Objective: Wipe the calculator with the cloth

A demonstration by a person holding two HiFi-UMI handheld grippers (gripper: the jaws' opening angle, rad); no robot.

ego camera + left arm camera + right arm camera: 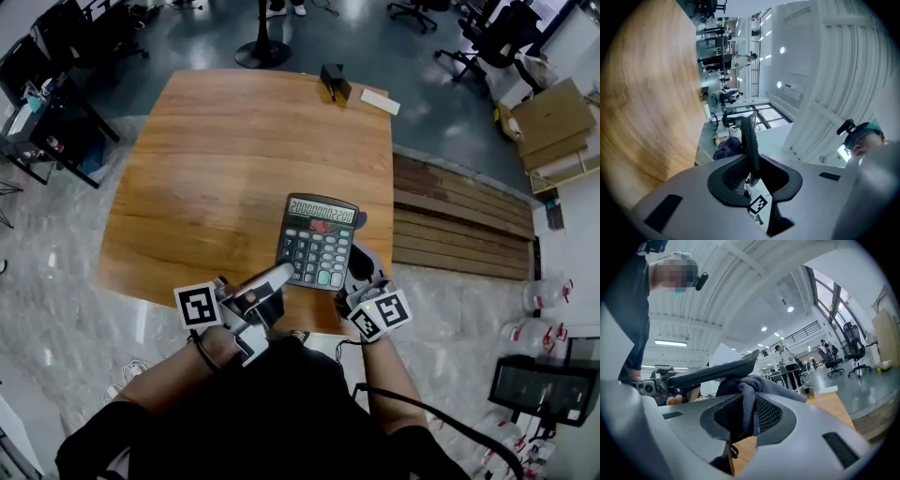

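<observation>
Nearest the person, the left gripper [272,279] has its fingers clamped on the near left corner of the calculator [319,242]. Just right of it, the right gripper [361,277] has its fingers closed on a bunch of dark grey cloth [746,404], which sits right under the calculator's right side and appears to touch it. The calculator is held between the 2 pairs of fingers, keys and display up, above the near edge of the wooden surface [206,159]. Beyond the fingers the surface runs as bare wood to its far edge, where 1 small black box [335,82] and 1 flat white piece [380,100] lie well away. Right of the right fingers, past the surface's edge, wooden planks [459,225] lie on the pale floor. Farther off are cardboard boxes [553,117], office chairs [506,37] and a round black pedestal base [262,53]. From the head view the calculator's body covers most of the cloth. Only the right gripper view shows the cloth pinched in the fingers, with the calculator's dark edge just above. The left gripper view shows the calculator edge-on as a thin slab in the fingers. It also shows the surface tilted up along its left side and a long white hall with ceiling lights beyond.
</observation>
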